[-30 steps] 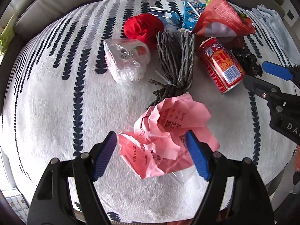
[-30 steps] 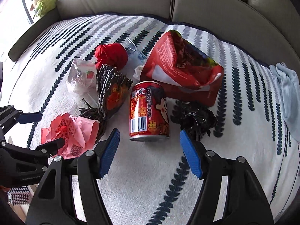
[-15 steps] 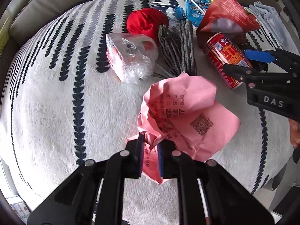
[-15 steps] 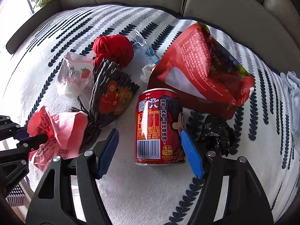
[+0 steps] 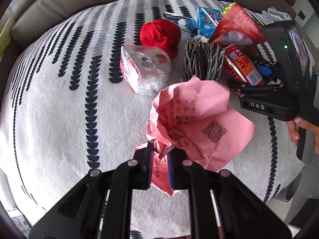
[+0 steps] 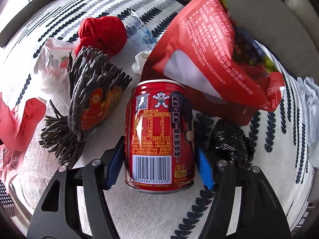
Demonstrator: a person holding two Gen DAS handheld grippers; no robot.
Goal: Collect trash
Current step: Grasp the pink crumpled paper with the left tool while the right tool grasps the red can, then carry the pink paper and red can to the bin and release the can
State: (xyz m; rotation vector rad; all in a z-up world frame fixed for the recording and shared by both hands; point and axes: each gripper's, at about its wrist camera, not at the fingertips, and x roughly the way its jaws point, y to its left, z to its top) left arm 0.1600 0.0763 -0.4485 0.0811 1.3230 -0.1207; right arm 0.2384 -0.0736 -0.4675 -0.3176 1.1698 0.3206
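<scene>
My left gripper (image 5: pixel 160 166) is shut on a crumpled pink paper (image 5: pixel 197 119) and holds it above the white patterned blanket (image 5: pixel 59 109). The paper also shows at the left edge of the right wrist view (image 6: pixel 18 123). My right gripper (image 6: pixel 159 167) has its blue pads on both sides of a red drink can (image 6: pixel 159 135) lying on the blanket; the pads touch or nearly touch its sides. The can (image 5: pixel 243 67) and the right gripper (image 5: pixel 265 73) also show in the left wrist view.
Around the can lie a red snack bag (image 6: pixel 215 53), a black plastic wad (image 6: pixel 231 141), a grey fringed wrapper (image 6: pixel 89 103), a red cloth ball (image 6: pixel 101 33), a clear plastic bag (image 6: pixel 51 61) and a blue carton (image 5: pixel 207 20). Sofa cushions (image 6: pixel 259 10) rise behind.
My left gripper shut on the pink paper and lifted it off the blanket. My right gripper moved forward around the can and its jaws narrowed onto it.
</scene>
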